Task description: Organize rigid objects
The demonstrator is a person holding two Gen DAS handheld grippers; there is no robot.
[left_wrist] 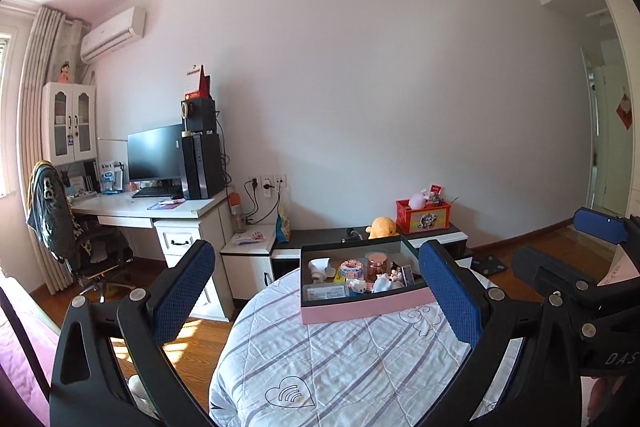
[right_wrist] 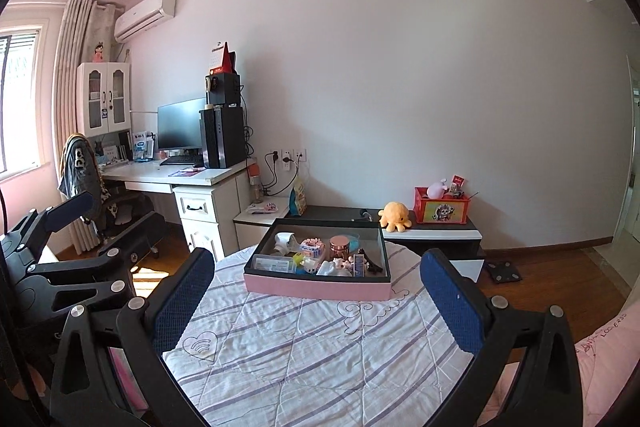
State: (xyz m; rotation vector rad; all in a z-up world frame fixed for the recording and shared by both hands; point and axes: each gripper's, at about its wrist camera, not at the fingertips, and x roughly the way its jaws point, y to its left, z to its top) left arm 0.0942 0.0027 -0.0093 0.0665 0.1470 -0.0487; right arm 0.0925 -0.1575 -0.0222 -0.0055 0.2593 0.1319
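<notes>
A shallow box with a pink outer wall (left_wrist: 360, 311) (right_wrist: 316, 289) and a dark inside sits on a round table covered by a striped quilted cloth (left_wrist: 340, 359) (right_wrist: 300, 347). Several small items lie in it: a rose-gold jar (left_wrist: 377, 264) (right_wrist: 339, 247), a pink-and-blue bead block (left_wrist: 352, 269) (right_wrist: 312, 248), a clear plastic case (left_wrist: 326, 291) (right_wrist: 274, 263) and a white object (left_wrist: 320, 267) (right_wrist: 285, 243). My left gripper (left_wrist: 316, 267) (right_wrist: 108, 223) is open, short of the box. My right gripper (right_wrist: 318, 259) (left_wrist: 568, 247) is open too, nothing between its blue pads.
A low dark cabinet behind the table carries a yellow plush octopus (right_wrist: 395, 215) and a red crate (right_wrist: 442, 211). A white desk (right_wrist: 180, 175) with monitor and computer tower stands at the left, an office chair (right_wrist: 100, 195) before it. A pink bed (right_wrist: 608, 347) lies at the right.
</notes>
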